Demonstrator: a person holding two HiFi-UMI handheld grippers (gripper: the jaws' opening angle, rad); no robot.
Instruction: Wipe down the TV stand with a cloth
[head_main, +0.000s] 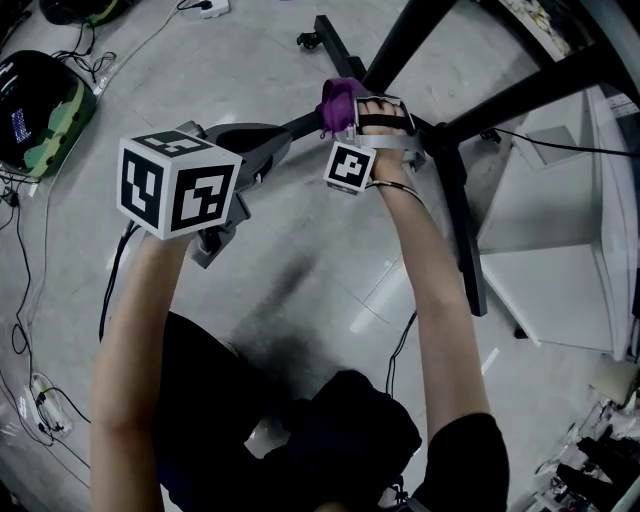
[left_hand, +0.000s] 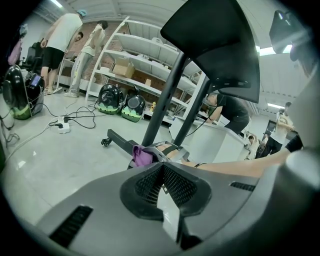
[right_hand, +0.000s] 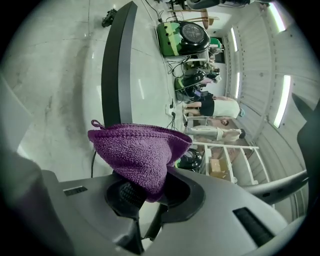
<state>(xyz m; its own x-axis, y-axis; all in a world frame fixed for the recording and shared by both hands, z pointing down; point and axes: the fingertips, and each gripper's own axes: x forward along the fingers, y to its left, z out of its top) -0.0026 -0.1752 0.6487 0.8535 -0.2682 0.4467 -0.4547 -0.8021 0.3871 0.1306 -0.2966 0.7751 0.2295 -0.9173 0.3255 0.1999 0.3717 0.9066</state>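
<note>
Right gripper (right_hand: 145, 195) clamped on purple cloth (right_hand: 140, 150); stand leg (right_hand: 117, 65) ran lengthwise straight ahead; left gripper (left_hand: 162, 172) jaws together, empty

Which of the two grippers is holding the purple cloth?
The right gripper: its jaws pinch the purple cloth. The left gripper is shut on nothing.

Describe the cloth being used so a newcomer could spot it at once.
Find the black metal TV stand whose legs spread over the pale grey floor. Beside one leg, the right gripper pinches a small purple knitted cloth in its fingers. It alone is purple and soft among hard black and grey parts.
</note>
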